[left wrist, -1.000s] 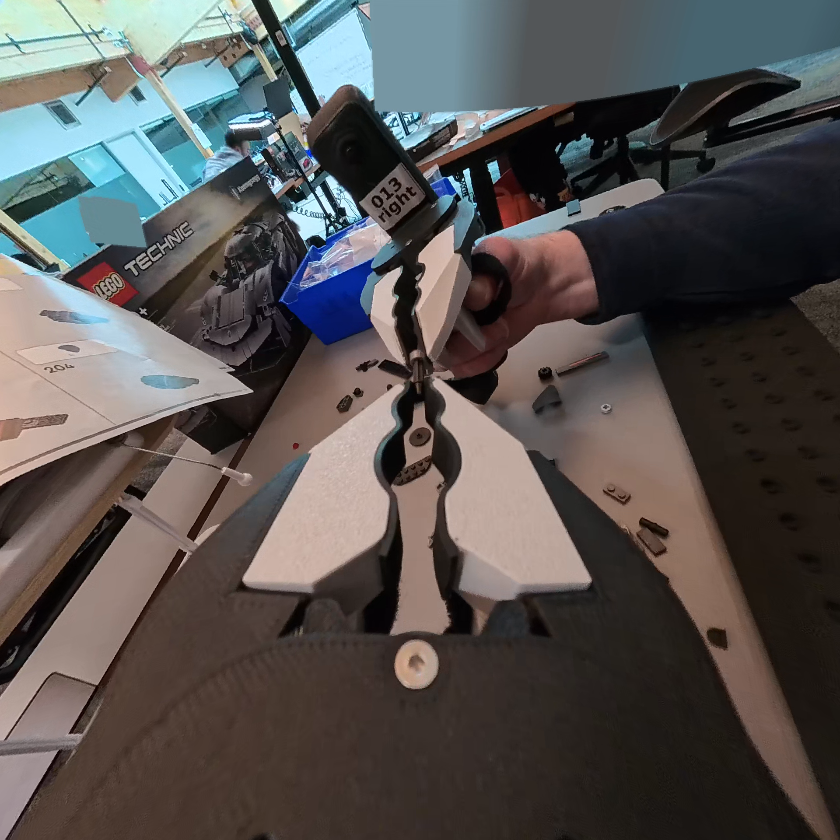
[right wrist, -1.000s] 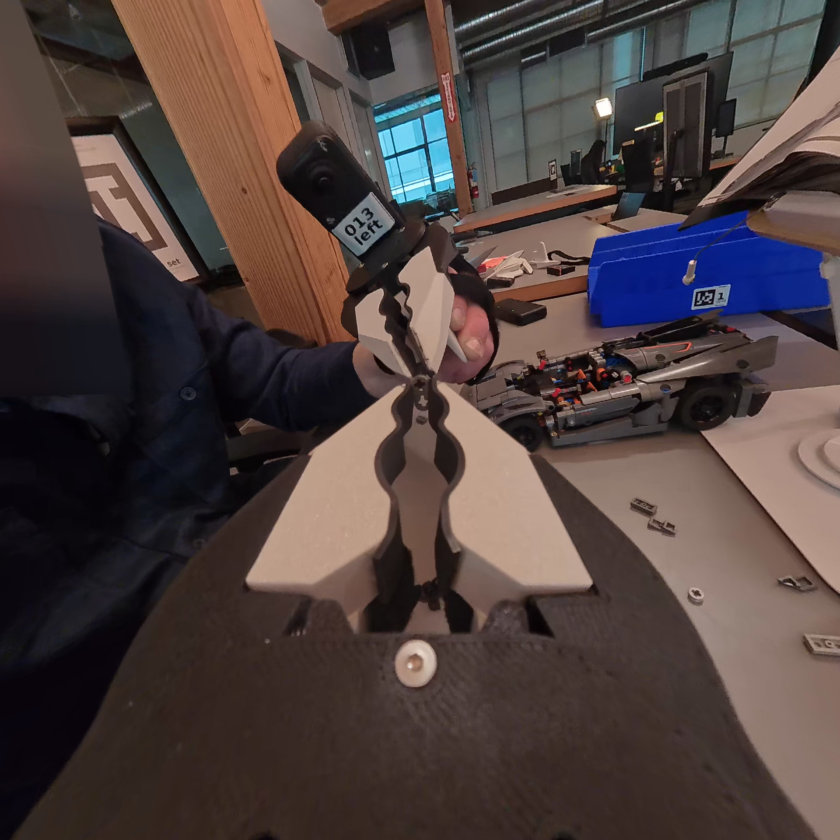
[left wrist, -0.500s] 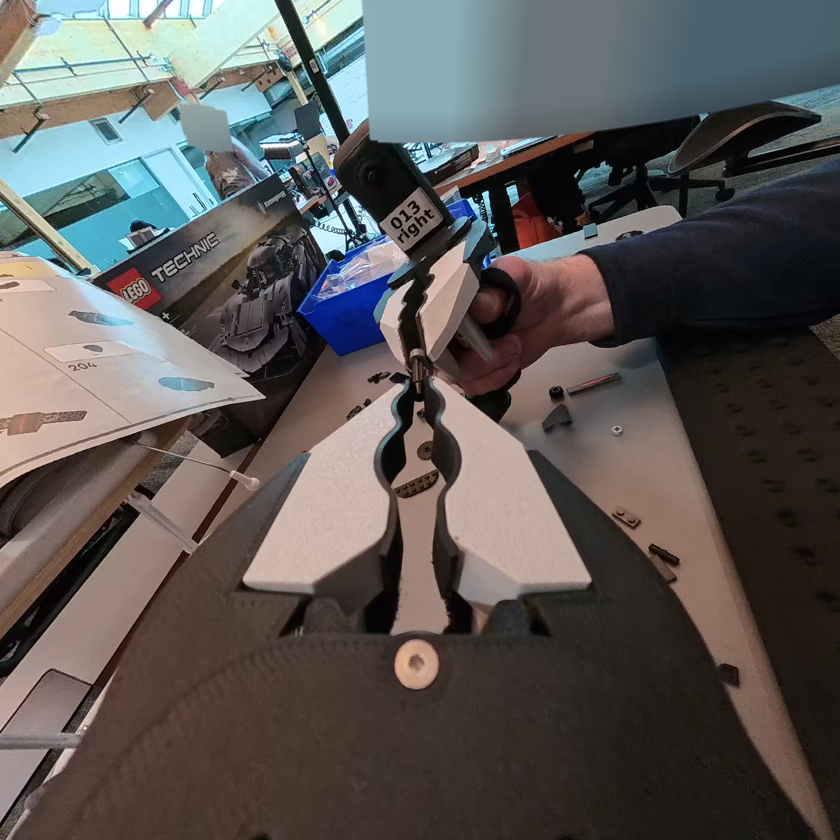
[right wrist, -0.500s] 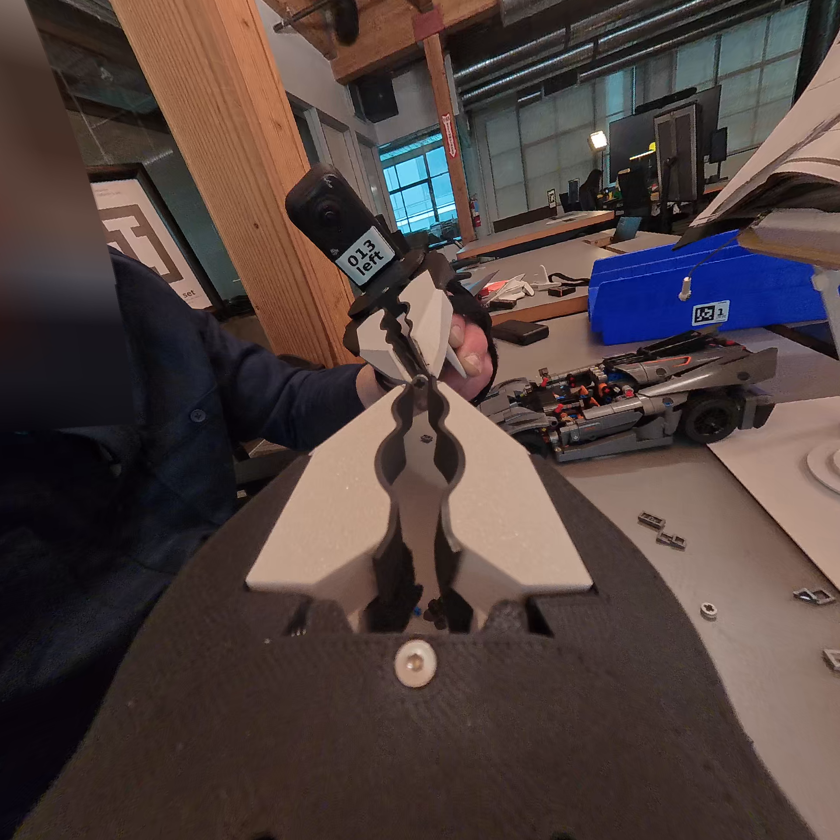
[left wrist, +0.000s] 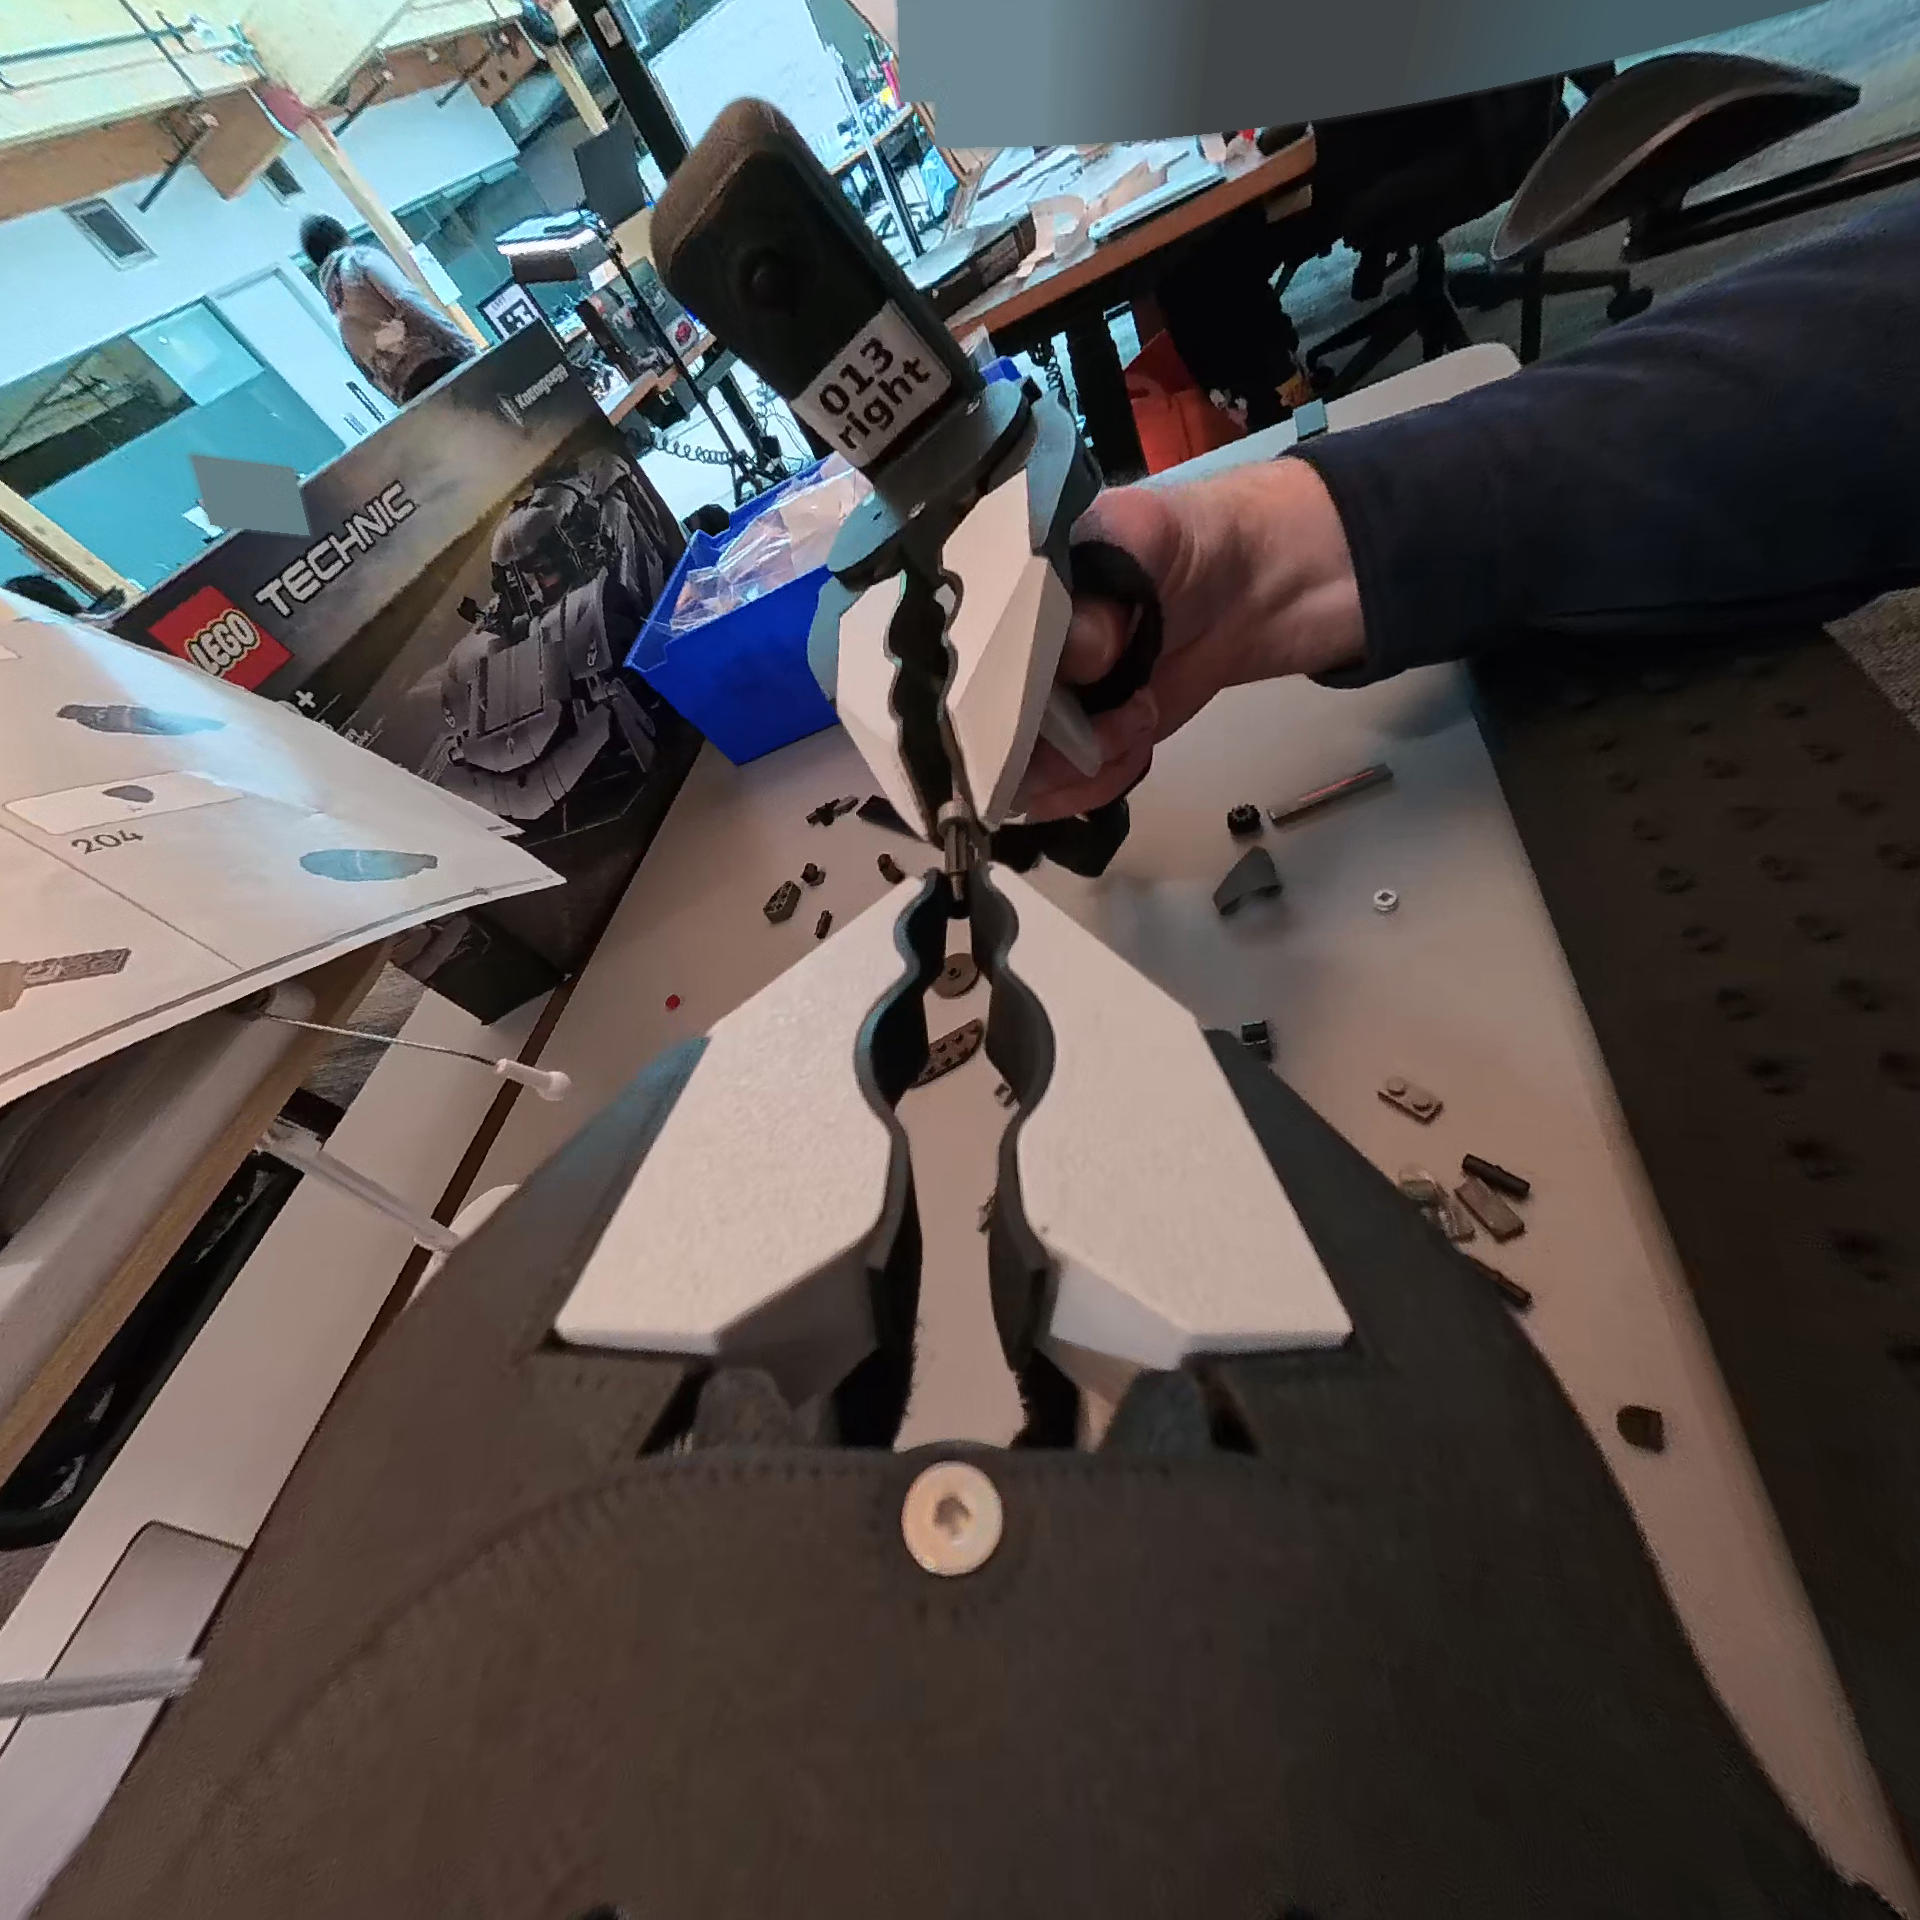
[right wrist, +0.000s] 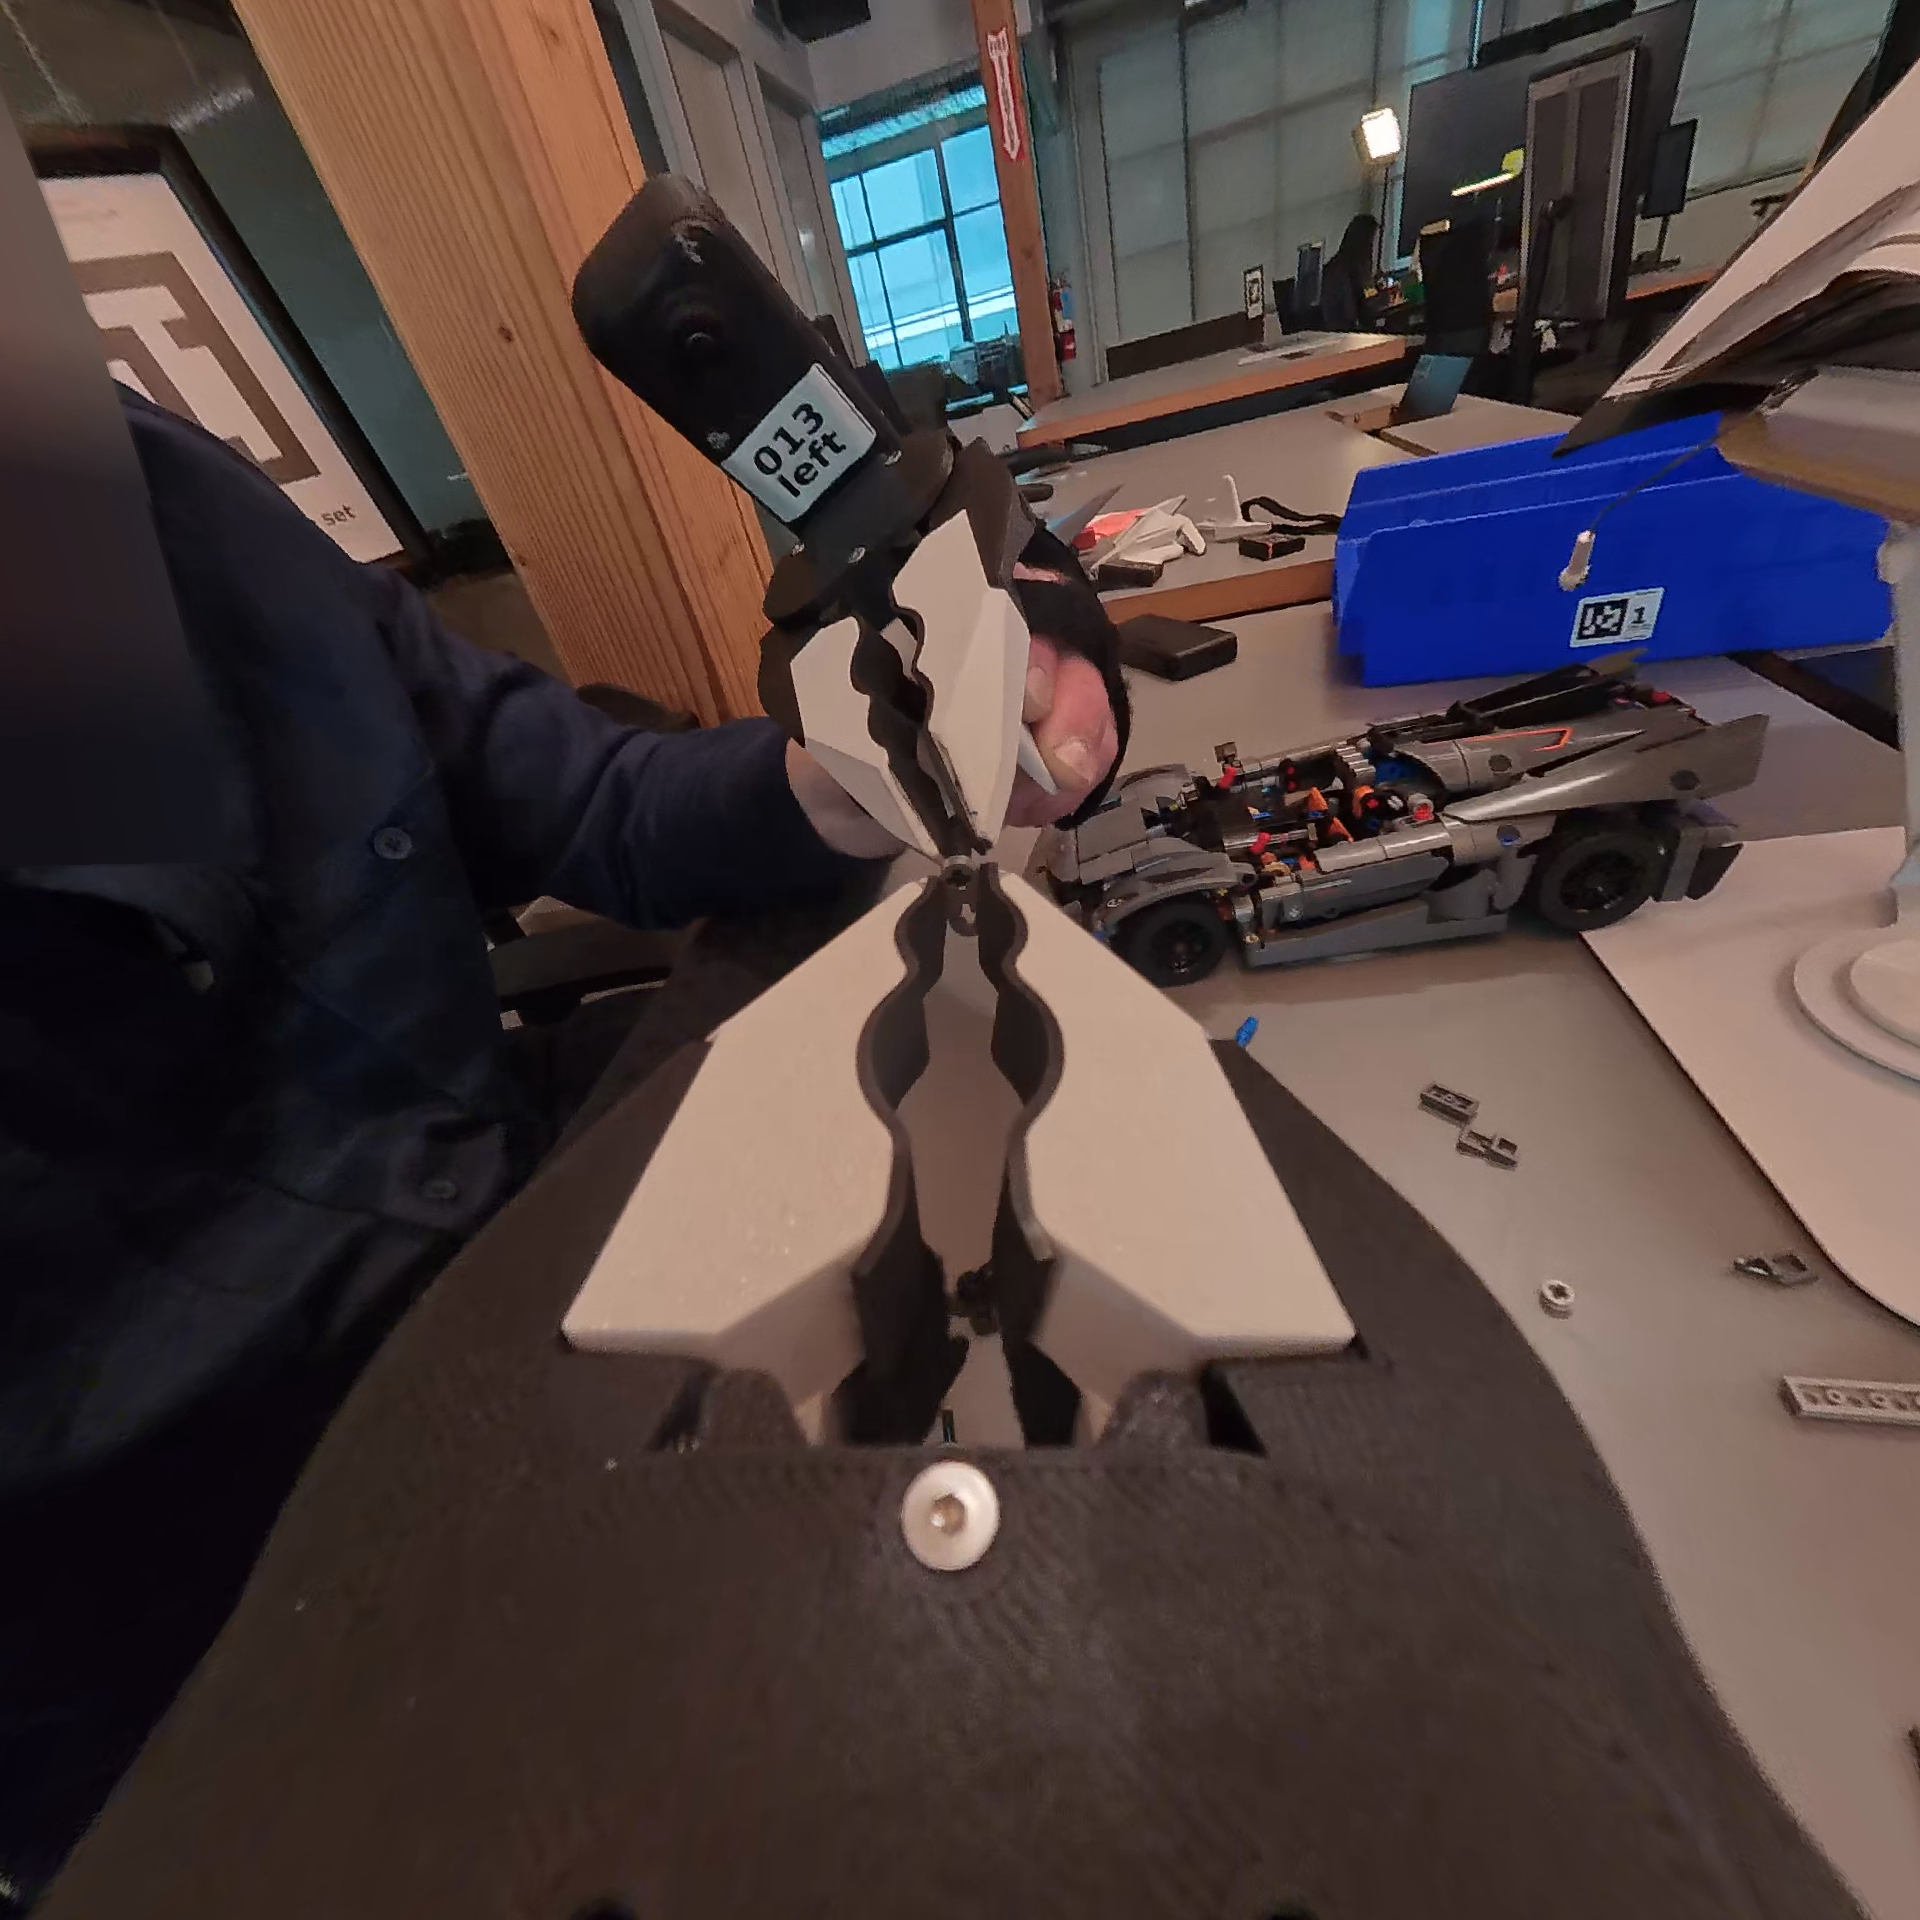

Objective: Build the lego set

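Observation:
My left gripper (left wrist: 951, 896) and my right gripper (left wrist: 956, 816) meet tip to tip above the grey table (left wrist: 1455, 997). Both are shut on a small grey lego pin (left wrist: 954, 844) held between their tips. In the right wrist view my right gripper (right wrist: 956, 891) is in the foreground, and my left gripper (right wrist: 961, 844) faces it with the pin (right wrist: 958, 869) between them. A part-built grey lego car (right wrist: 1403, 821) stands on the table to the right of the tips. A hand holds each gripper.
Small dark loose pieces (left wrist: 1465, 1195) lie scattered on the table, with more by the car (right wrist: 1465, 1127). A lego box (left wrist: 468, 644), a blue bin (left wrist: 738, 665) and an open instruction booklet (left wrist: 156, 831) stand to the left. Another blue bin (right wrist: 1610, 561) is behind the car. The grippers are tip to tip, or close to it. The car (right wrist: 1465, 1127) is about equally far from each gripper, around 20 cm.
Both grippers stay tip to tip on the pin. The pair has shifted and tilted slightly, and the right gripper looks a little closer and more upright.

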